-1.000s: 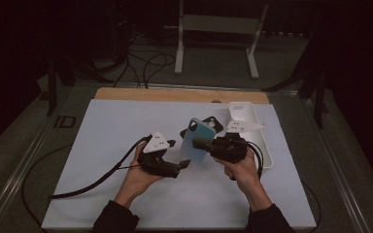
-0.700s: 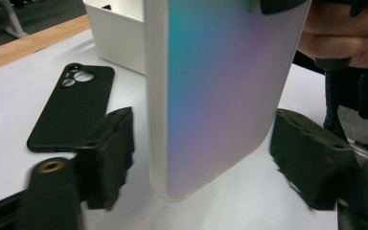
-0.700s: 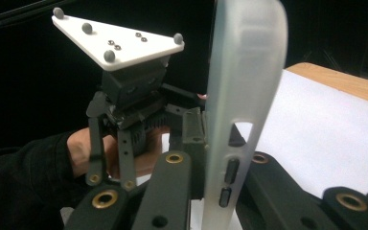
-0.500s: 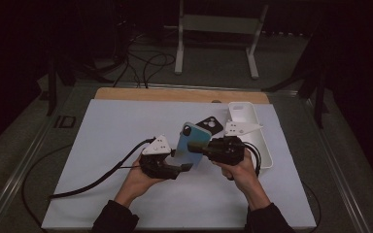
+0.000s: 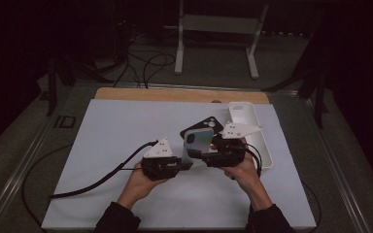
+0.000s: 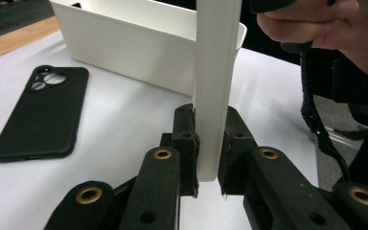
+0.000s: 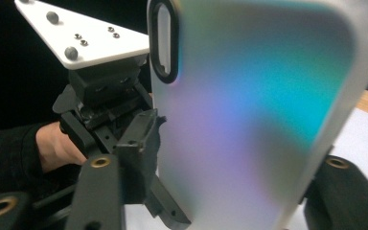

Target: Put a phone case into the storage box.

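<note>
Both my grippers, left (image 5: 182, 164) and right (image 5: 205, 156), clamp the iridescent plastic phone case (image 5: 197, 141) upright above mid-bench; I'd say placing it remains, the white tray (image 5: 264, 150) far right.

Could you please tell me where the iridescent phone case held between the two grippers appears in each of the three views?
High view: the iridescent phone case stands at centre, between the left gripper and right gripper.
Left gripper view: seen edge-on, upright, pinched between the jaws.
Right gripper view: its shimmering back takes up the centre and right.
Shared landmark: the left gripper's grey three-cornered plate, at upper left in the right gripper view.
</note>
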### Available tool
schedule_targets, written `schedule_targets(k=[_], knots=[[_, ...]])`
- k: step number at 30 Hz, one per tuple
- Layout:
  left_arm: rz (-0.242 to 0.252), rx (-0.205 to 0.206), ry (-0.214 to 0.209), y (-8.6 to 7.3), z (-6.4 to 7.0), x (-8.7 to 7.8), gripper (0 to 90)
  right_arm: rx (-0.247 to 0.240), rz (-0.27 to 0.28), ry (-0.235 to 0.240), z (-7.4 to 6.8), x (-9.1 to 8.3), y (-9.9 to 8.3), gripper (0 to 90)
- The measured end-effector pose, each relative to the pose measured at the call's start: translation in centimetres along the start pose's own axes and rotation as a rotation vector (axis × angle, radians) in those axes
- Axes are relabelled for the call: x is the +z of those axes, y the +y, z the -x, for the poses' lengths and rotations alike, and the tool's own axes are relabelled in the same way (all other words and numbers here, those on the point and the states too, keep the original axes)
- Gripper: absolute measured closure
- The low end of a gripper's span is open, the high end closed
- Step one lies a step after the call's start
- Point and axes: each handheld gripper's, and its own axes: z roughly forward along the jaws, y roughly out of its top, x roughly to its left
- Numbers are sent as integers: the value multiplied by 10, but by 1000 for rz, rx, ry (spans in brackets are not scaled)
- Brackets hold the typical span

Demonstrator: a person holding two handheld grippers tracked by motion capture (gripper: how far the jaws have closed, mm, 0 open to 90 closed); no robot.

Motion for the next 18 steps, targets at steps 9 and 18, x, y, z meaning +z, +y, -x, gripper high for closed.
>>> schedule_targets(k=[9,18], knots=[[-14,-12,78,-2,-2,-2,814,26,-36,-133,-2,5,-2,152],[-30,-33,134,-3,-4,1,814,84,-20,-246,-4,-2,2,136]])
